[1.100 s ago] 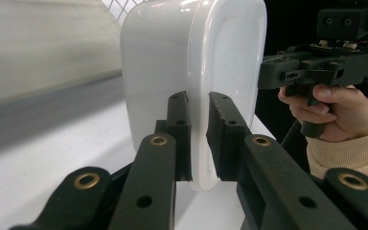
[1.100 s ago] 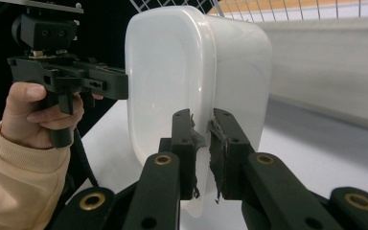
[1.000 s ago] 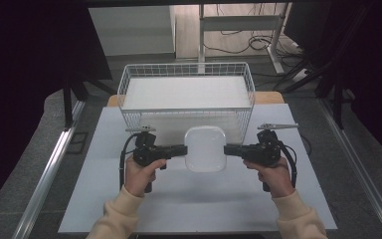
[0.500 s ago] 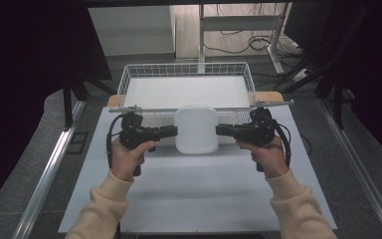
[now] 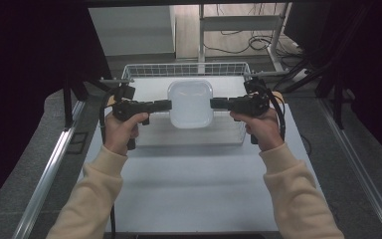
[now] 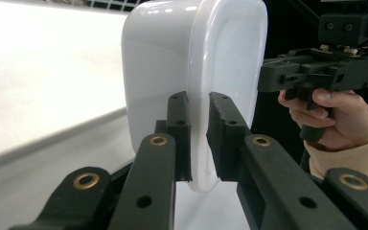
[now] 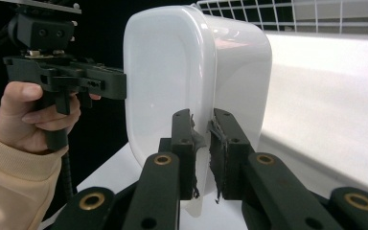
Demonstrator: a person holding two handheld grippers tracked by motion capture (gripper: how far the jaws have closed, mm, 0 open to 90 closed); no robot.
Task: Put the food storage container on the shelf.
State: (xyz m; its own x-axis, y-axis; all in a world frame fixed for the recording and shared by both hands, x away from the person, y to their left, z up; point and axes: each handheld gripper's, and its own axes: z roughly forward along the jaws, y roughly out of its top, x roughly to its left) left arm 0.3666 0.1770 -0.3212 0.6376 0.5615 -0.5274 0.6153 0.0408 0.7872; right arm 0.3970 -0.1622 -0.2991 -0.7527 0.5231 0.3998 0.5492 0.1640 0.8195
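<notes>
Black jaws of the left gripper (image 5: pixel 165 104) are clamped on the left rim of a white plastic container (image 5: pixel 190 103), which hangs in the air over the wire basket (image 5: pixel 236 69) on the white table (image 5: pixel 194 189). At its opposite rim the right gripper (image 5: pixel 215 103) pinches it too.

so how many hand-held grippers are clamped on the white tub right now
2. The left hand-held gripper pinches the rim of the tub on its left side; the right hand-held gripper pinches the opposite rim, over the wire basket.
</notes>
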